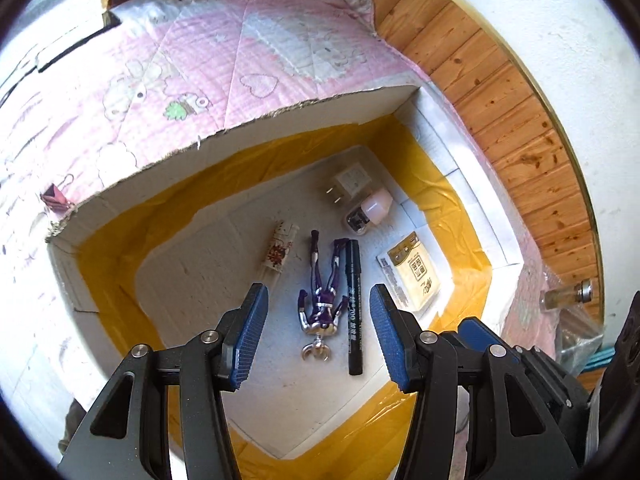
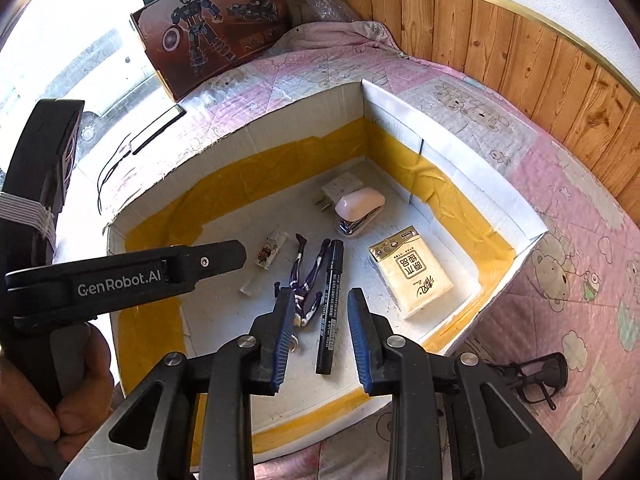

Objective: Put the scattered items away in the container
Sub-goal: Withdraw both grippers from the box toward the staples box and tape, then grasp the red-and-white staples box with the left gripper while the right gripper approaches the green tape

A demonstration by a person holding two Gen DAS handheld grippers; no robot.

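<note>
1. Cardboard box (image 1: pixel 280 116) with white walls and yellow tape along the inner bottom edges lies on a pink quilt (image 1: pixel 192 52) with cartoon animals; wooden panelling (image 1: pixel 500 112) runs behind it
2. Left gripper (image 1: pixel 318 320) hangs above the box and points down into it; its blue pads stand wide apart and nothing is between them
3. Right gripper (image 2: pixel 318 320) is also above the box, its pads parted and not pressing on anything; the marker is seen between them but lies on the box floor below
4. Inside the box, on the floor: a purple and silver toy figure (image 1: pixel 322 300), and just beside it, about parallel, a black marker (image 1: pixel 354 304)
5. Lighter (image 1: pixel 278 254) with a red pattern lies to the left of the figure, a little apart
6. Pack of tissues (image 1: pixel 412 276) in beige wrapping lies to the right of the marker, near the taped wall
7. White plug adapter (image 1: pixel 350 184) and a pink and silver stapler (image 1: pixel 370 210) are at the far side of the box, touching each other
8. Outside the box: a dark red binder clip (image 1: pixel 56 196) on the quilt to the left, a small glass bottle (image 1: pixel 568 296) to the right, black glasses (image 2: pixel 540 376) on the quilt by the right gripper
9. Toy box (image 2: pixel 212 28) with a robot picture stands at the far end of the quilt
10. Hand (image 2: pixel 52 392) of a person holds the handle of the left gripper
</note>
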